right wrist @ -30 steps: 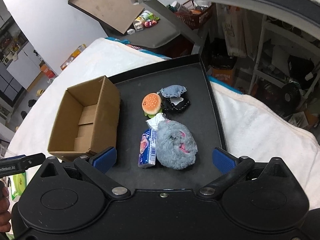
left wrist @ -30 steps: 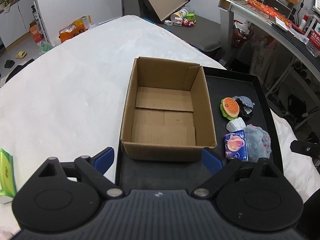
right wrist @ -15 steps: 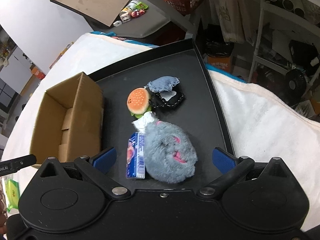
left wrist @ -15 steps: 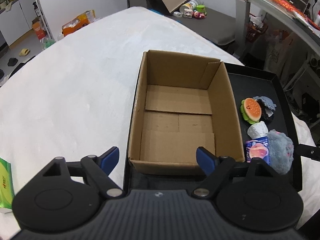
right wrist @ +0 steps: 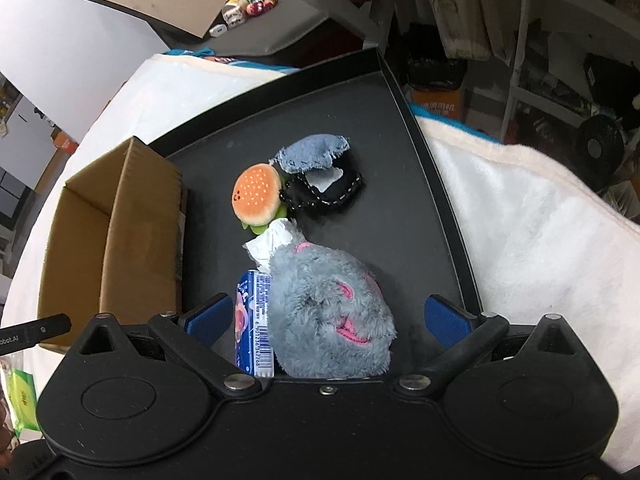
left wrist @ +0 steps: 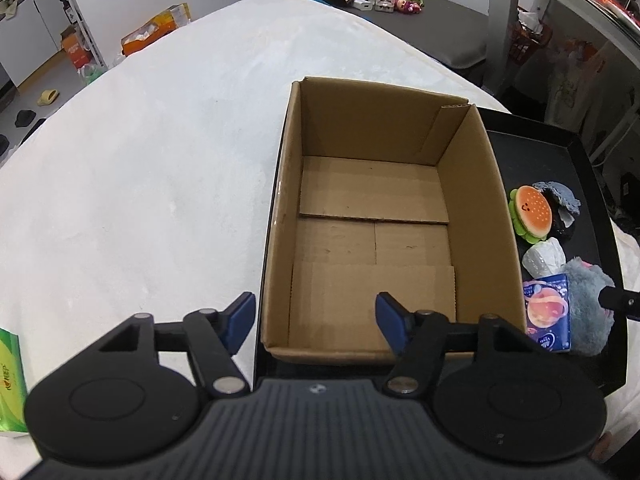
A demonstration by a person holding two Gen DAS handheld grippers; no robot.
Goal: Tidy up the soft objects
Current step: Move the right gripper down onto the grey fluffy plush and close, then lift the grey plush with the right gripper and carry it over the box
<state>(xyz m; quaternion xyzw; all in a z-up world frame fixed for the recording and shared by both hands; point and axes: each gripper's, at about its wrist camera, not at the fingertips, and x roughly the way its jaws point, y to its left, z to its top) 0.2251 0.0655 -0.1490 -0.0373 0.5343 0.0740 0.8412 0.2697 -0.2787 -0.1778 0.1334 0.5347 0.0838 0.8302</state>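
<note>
Nothing has yet been sorted: the cardboard box (left wrist: 376, 240), centre frame, is seen empty. The grey plush (right wrist: 328, 312), burger toy (right wrist: 258, 199) and tissue pack (right wrist: 254, 320) lie on the black tray (right wrist: 400, 240). The right gripper (right wrist: 328, 316) is spread around the plush, untouched; the left gripper (left wrist: 312, 318), just narrowed, holds nothing.

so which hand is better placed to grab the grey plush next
Right. The right gripper has open jaws on either side of the grey plush, with the tissue pack between them too. The left gripper straddles the near wall of the cardboard box, its jaws just closing on nothing.
</note>
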